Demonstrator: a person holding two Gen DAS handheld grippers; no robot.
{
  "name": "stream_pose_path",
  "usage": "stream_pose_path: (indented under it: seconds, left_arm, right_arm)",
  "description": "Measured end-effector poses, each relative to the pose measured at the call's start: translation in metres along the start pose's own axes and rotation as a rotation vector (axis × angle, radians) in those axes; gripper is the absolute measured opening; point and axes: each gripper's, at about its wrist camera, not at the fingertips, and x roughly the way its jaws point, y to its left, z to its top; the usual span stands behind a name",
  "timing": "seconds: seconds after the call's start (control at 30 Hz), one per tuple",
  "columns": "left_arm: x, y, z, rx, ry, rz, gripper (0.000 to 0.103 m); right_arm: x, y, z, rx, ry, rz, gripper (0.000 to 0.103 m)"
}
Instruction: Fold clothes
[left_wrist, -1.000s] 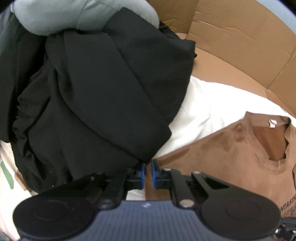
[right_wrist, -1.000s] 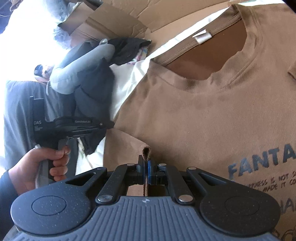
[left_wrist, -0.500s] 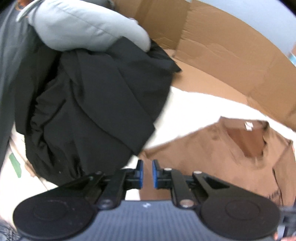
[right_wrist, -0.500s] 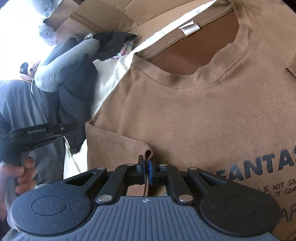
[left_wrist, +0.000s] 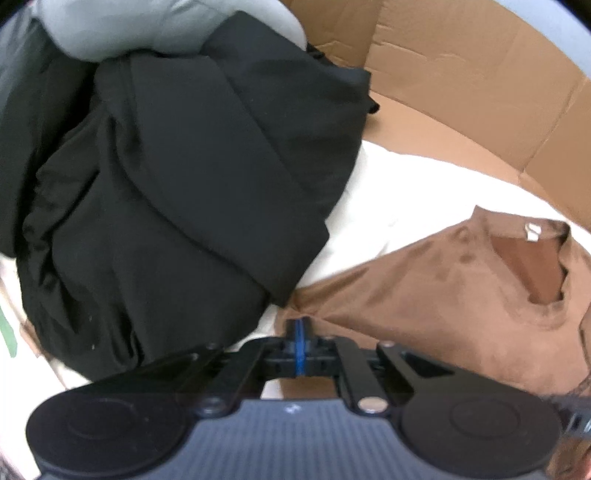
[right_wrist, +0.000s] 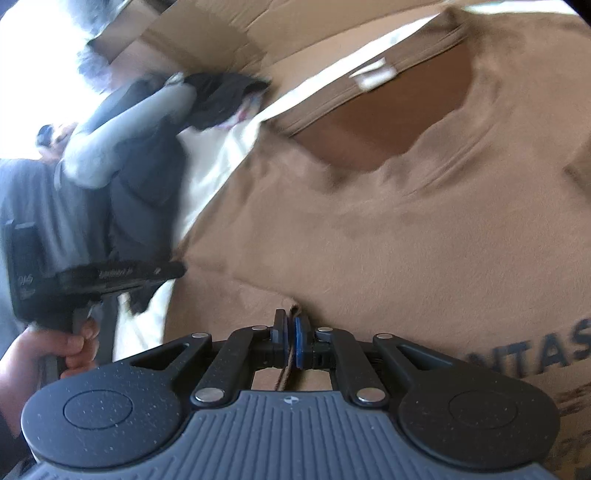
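Left wrist view: the left gripper (left_wrist: 300, 341), fingers pressed together, pinches the brown T-shirt (left_wrist: 424, 295) at its edge, beside a black garment (left_wrist: 177, 206) on white sheet (left_wrist: 406, 192); cardboard (left_wrist: 461, 74) behind.

Right wrist view: the right gripper (right_wrist: 291, 341) clamps a shirt fold; print reads "NTAS" (right_wrist: 550, 350).

White sheet (left_wrist: 399, 192) over cardboard (left_wrist: 461, 85), under brown T-shirt (left_wrist: 424, 288) and black clothes (left_wrist: 184, 184).

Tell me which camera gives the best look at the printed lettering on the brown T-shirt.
The right wrist view. Dark capitals on the brown T-shirt show at the right edge, cut off by the frame; smaller lines below are blurred. The left wrist view shows the shirt's collar and shoulder, with only a dark smear of print at its lower right edge.
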Motion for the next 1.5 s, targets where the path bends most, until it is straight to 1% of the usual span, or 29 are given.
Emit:
stream_pose_path:
  seconds: [0.1,0.17,0.23,0.4,0.5,0.63,0.7,0.77,0.83,0.97,1.17,1.23,1.27,1.3,1.47,1.5]
  left_arm:
    - [0.001,-0.005,-0.001,0.024,0.000,0.025,0.003]
    - [-0.004,-0.005,-0.001,0.018,0.001,0.024,0.003]
    - [-0.013,-0.004,-0.004,0.019,-0.009,0.017,0.004]
    - [-0.046,-0.004,-0.020,0.047,-0.031,-0.027,0.005]
    - [-0.064,-0.008,-0.035,0.065,-0.034,-0.074,0.005]
    - [-0.068,-0.018,-0.047,0.085,-0.029,-0.106,0.005]
    - [-0.070,-0.018,-0.053,0.070,-0.046,-0.135,0.005]
    - [-0.068,-0.017,-0.062,0.052,-0.048,-0.156,0.005]
    - [-0.053,-0.023,-0.071,0.046,-0.034,-0.151,0.005]
    - [-0.054,-0.019,-0.090,0.044,-0.021,-0.162,0.005]
    - [-0.044,-0.020,-0.115,0.082,0.024,-0.128,0.005]
    - [-0.045,-0.020,-0.122,0.092,0.024,-0.125,0.005]
    - [-0.046,-0.020,-0.125,0.091,0.021,-0.128,0.005]
    - [-0.048,-0.020,-0.128,0.087,0.022,-0.132,0.005]
    - [-0.059,-0.023,-0.147,0.122,0.032,-0.131,0.005]
    - [-0.062,-0.022,-0.151,0.122,0.031,-0.133,0.005]
  right_arm:
    - [-0.006,-0.004,0.001,0.017,-0.027,-0.032,0.006]
    - [-0.009,-0.007,0.002,0.028,-0.044,-0.051,0.007]
    - [-0.017,-0.005,0.000,0.029,-0.048,-0.046,0.005]
    - [-0.034,0.001,-0.005,0.031,-0.060,-0.031,0.006]
    - [-0.041,0.016,-0.012,-0.011,-0.054,-0.003,0.006]
    - [-0.038,0.039,-0.025,-0.103,-0.012,0.010,0.006]
    - [-0.037,0.050,-0.032,-0.141,0.013,0.031,0.006]
    - [-0.037,0.059,-0.040,-0.180,0.031,0.030,0.006]
    - [-0.033,0.066,-0.047,-0.210,0.045,0.020,0.006]
    - [-0.029,0.075,-0.060,-0.264,0.078,-0.004,0.006]
    - [-0.025,0.082,-0.077,-0.353,0.131,-0.047,0.007]
    - [-0.024,0.084,-0.083,-0.383,0.148,-0.061,0.007]
    - [-0.024,0.085,-0.085,-0.398,0.157,-0.068,0.009]
    - [-0.023,0.086,-0.088,-0.413,0.166,-0.075,0.013]
    - [-0.020,0.092,-0.103,-0.487,0.210,-0.111,0.013]
    - [-0.020,0.093,-0.106,-0.502,0.219,-0.118,0.014]
